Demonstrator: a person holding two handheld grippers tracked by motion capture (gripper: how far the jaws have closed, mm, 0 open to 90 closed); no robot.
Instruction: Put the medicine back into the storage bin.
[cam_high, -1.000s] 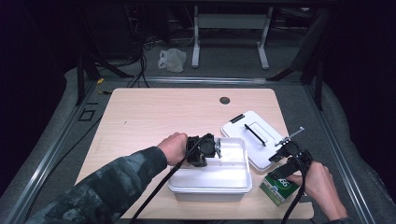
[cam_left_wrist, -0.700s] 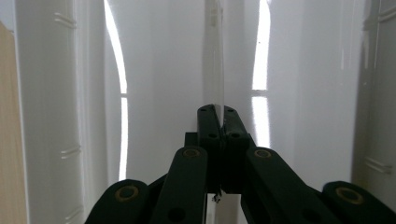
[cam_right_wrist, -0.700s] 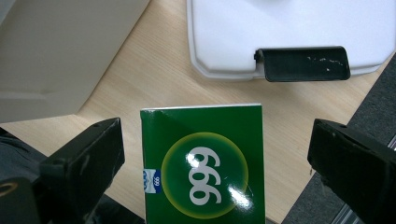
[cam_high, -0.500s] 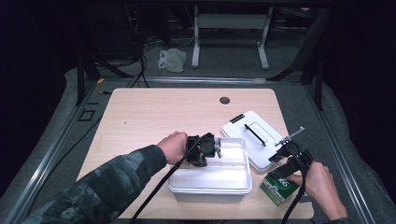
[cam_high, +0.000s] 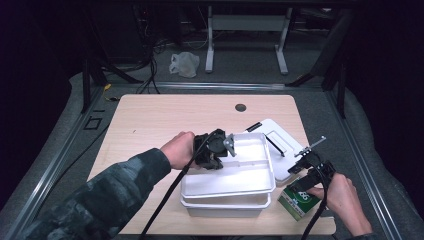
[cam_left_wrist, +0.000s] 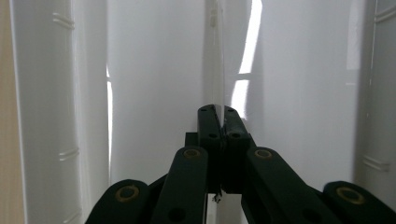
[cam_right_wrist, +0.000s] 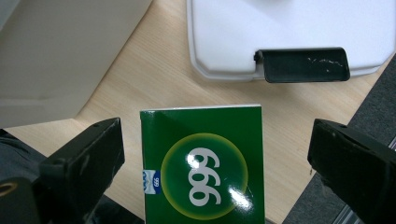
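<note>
**Tray lift and carton approach**

Inner tray (cam_high: 248, 165) sits atop white bin (cam_high: 227, 206), left gripper (cam_left_wrist: 218, 122) clamped on its thin divider. Right gripper (cam_right_wrist: 215, 154), jaws wide, straddles green carton (cam_right_wrist: 203, 163) ungripped. Advice: lift level; centre before closing.

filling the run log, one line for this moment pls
left hand-held gripper: shut on tray divider | right hand-held gripper: open around green box | lid: off

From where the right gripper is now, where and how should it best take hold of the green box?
Grip the green box across its two long side edges, coming straight down from above. It lies flat on the table, label up, centred between the open jaws of the right gripper, and looks narrower than their gap. Closing there should probably catch it squarely.
</note>
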